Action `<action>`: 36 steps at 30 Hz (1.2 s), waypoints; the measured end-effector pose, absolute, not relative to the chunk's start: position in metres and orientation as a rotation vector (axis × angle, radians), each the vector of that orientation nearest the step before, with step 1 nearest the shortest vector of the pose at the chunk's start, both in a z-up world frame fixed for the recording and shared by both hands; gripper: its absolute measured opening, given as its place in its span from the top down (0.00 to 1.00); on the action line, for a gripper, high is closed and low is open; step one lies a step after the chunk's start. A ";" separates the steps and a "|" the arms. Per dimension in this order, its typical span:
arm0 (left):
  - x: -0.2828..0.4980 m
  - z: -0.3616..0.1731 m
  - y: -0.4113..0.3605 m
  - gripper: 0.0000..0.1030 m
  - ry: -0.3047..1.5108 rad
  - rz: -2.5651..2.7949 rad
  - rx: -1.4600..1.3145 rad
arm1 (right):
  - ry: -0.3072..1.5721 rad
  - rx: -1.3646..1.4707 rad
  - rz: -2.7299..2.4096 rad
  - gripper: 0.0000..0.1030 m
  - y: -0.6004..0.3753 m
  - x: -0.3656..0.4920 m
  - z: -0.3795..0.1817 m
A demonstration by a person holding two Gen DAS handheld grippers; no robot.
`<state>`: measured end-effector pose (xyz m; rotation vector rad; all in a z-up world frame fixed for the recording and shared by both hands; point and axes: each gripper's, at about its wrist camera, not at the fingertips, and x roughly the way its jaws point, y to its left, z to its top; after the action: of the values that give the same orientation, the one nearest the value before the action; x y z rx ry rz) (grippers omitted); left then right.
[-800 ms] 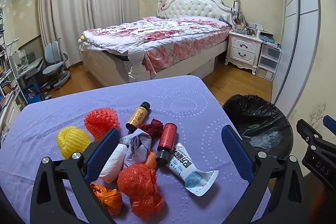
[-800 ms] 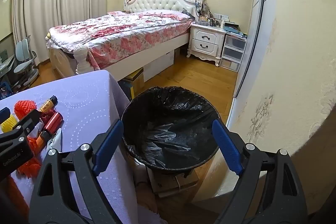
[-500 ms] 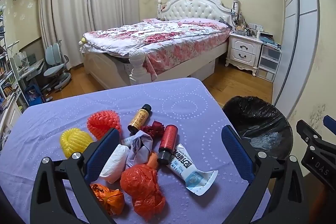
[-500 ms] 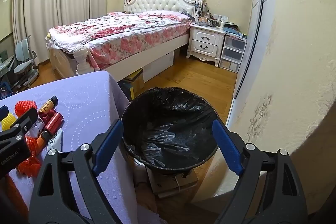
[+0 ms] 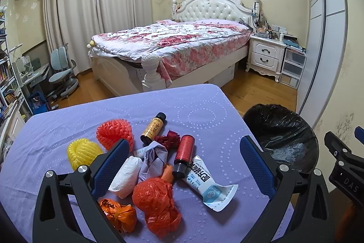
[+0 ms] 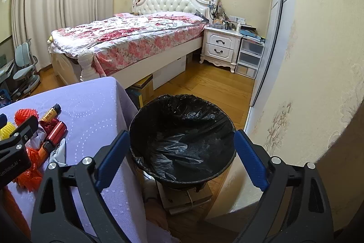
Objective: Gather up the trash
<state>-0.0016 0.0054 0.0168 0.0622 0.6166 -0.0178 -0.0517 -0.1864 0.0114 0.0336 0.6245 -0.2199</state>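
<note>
**Both grippers wide and empty: trash heaped on the table, bin beside it**

Little has moved since the earlier frames: in the left wrist view the trash sits slightly lower and nearer than before, and in the right wrist view the bin has barely shifted.

A table (image 5: 200, 106) covered in a lilac cloth with dotted circles carries a heap of trash toward its near edge. The left gripper (image 5: 182, 165) hangs above that heap, its blue-padded fingers (image 5: 111, 165) spread wide with nothing between them. Under it lie a roll of white tissue (image 5: 126, 177), a crumpled grey wrapper (image 5: 153, 157), a red bottle (image 5: 184, 155) with a black cap, and a squeezed white tube (image 5: 208, 183) printed in blue, its flat end toward the table's near right corner. A red-orange plastic bag (image 5: 157, 202) and a smaller orange bag (image 5: 117, 213) lie at the near edge. Farther in and toward the left edge are a yellow foam net (image 5: 83, 152) and a red foam net (image 5: 115, 133), touching each other. An amber bottle (image 5: 152, 128) with a black cap lies toward the table's middle, beside a dark red crumpled scrap (image 5: 167, 138).

The right gripper (image 6: 182, 158) hangs over a round trash bin (image 6: 182, 136) lined with a black bag, which stands on the wooden floor just beside the table's right edge. Its blue pads are also wide apart and hold nothing. The bin's liner looks bare inside.

Behind stand a bed (image 5: 173, 42) with a floral cover and a white nightstand (image 5: 266, 56).
</note>
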 end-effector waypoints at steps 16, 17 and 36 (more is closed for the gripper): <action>-0.001 0.015 0.007 0.06 0.619 -0.016 0.064 | 0.621 0.033 -0.228 0.12 -0.187 -0.055 0.008; -0.001 0.015 0.007 0.06 0.619 -0.017 0.064 | 0.621 0.035 -0.227 0.12 -0.187 -0.055 0.008; -0.002 0.013 0.007 0.06 0.618 -0.017 0.064 | 0.621 0.035 -0.226 0.12 -0.189 -0.056 0.009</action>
<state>-0.0025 0.0066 0.0133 0.0641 0.6178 -0.0169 -0.0556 -0.1888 0.0090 0.0354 0.6208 -0.2264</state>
